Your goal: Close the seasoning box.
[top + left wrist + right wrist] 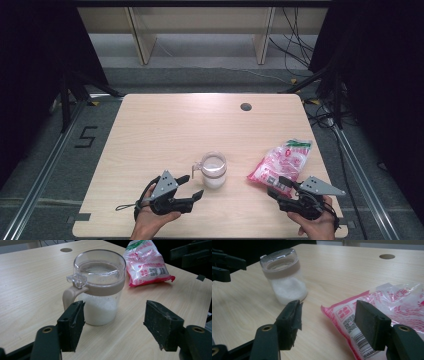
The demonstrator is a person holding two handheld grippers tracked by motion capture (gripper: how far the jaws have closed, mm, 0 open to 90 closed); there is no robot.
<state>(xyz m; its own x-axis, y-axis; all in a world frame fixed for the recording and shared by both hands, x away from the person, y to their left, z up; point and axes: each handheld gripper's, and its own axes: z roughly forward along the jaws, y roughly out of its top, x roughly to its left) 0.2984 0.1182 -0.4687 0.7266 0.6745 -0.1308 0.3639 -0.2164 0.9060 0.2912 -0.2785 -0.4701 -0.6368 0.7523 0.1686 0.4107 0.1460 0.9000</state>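
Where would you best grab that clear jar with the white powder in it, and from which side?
Grip the jar around its round body below the tan band, coming level from the near side where the left gripper already faces it, open. It stands upright; the handle juts to one side, so the pads should probably close clear of it.

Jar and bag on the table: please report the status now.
Left gripper open, just short of jar. Right gripper open at bag corner, no grip. Jar upright, lid on, white grains inside. Nothing in the way.
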